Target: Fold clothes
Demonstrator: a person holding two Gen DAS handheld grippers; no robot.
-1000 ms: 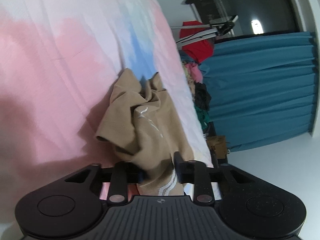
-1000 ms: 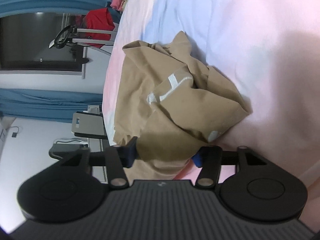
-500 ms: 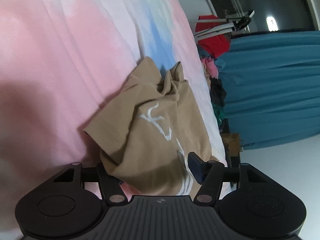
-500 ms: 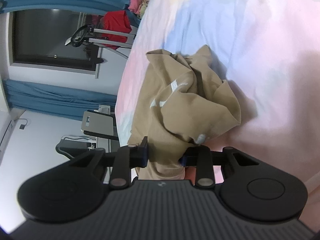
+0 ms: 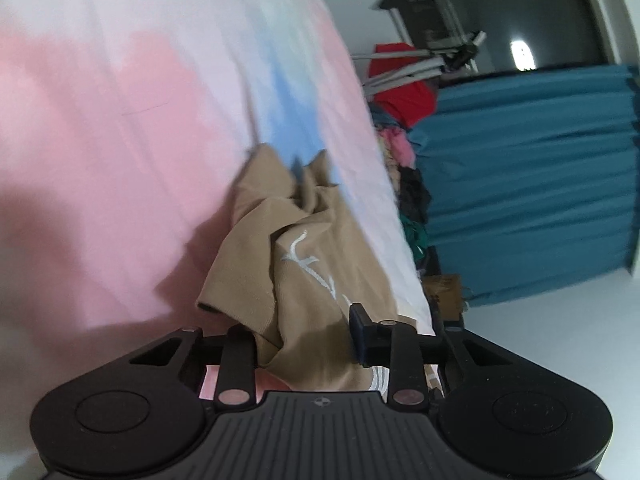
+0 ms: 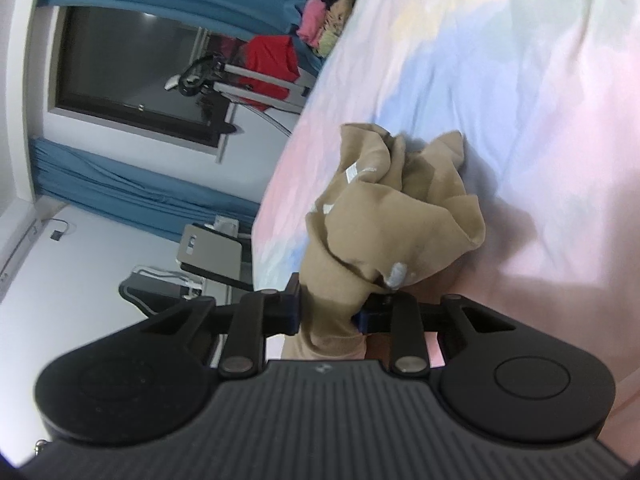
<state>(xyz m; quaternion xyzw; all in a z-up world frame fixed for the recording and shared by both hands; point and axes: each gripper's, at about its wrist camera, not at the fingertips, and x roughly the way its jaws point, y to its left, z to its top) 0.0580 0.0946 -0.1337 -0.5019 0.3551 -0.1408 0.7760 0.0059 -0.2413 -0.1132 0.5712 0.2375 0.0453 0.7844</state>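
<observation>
Right wrist: right hand-held gripper (image 6: 329, 312) clamped on tan shirt (image 6: 396, 216); left hand-held gripper (image 5: 306, 340) parted, cloth between.

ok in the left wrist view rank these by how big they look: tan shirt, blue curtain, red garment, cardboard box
1. blue curtain
2. tan shirt, close to the curtain in apparent size, but it lies much nearer the camera, so the real order is unsure
3. red garment
4. cardboard box

text: none legible | tan shirt (image 5: 320, 280) white print: unreadable
</observation>
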